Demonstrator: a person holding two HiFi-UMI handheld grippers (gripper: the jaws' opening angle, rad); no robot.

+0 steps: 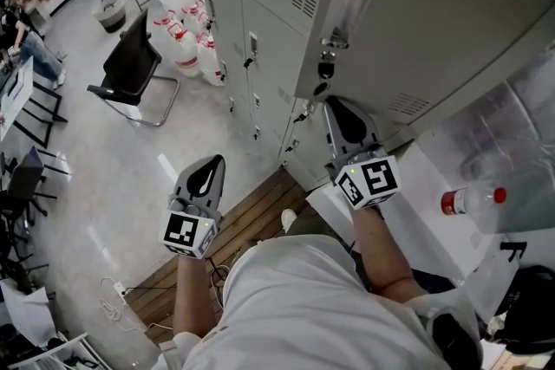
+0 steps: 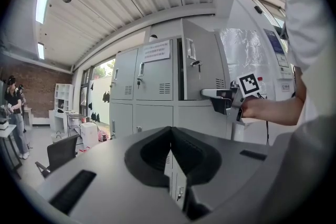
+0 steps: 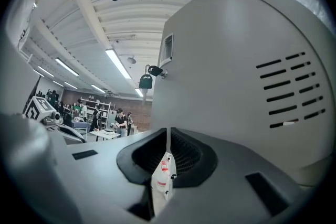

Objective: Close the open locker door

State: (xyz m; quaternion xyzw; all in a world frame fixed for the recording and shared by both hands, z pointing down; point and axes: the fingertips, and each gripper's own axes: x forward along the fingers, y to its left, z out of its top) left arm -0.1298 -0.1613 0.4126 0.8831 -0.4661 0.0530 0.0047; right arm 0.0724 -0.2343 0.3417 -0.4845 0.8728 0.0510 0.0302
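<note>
Indoors, the locker door (image 1: 434,22) stands open above pale floor (image 1: 104,178).

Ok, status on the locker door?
Both shut, empty: left gripper hangs free, right gripper by the locker door, outer face. Door open, keys in lock. Nothing seen blocking it.

The grey floor (image 1: 104,178) spreads out below me. A wooden panel (image 1: 251,225) lies on it under my feet and reaches to the foot of the lockers (image 1: 260,39), which stand along the floor's right side. A black chair (image 1: 130,69) stands in the open, apart from them. White jugs (image 1: 186,48) cluster against the lockers farther off, with a basket (image 1: 111,13) beyond. A white power strip (image 1: 117,290) lies at my left.
</note>
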